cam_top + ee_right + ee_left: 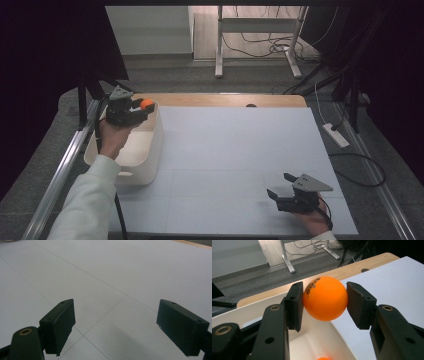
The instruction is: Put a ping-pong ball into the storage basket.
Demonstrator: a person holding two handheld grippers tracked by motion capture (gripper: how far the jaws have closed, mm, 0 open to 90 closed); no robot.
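Orange table-tennis ball (325, 298) with dark print near its top, clamped between the two black pads of the left gripper (140, 108), one pad pressed to each side. Held in the air above the far end of the white oblong plastic bin (152, 150), just over its far rim and near the corner closest to the pale wooden table edge (220, 99). Glimpsed low in the left gripper view, on the bin floor: a second orange ball (323, 358), cut off by the frame. Bin walls rising on both sides below the held ball, open hollow straight beneath it.

Bin parked at the left margin of the white table covering (235, 150), its long side parallel to the metal rail (60, 175) along the table's flank. Broad bare stretch of white covering between bin and right gripper (281, 186), crossed by faint seam lines.

Right gripper down at the near right corner of the covering, well apart from the bin, jaws spread wide and holding nothing, hovering low over the sheet with the near edge close behind the hand. White power strip (336, 135) and cables on the grey floor beyond the right edge; desk legs (218, 45) farther back.
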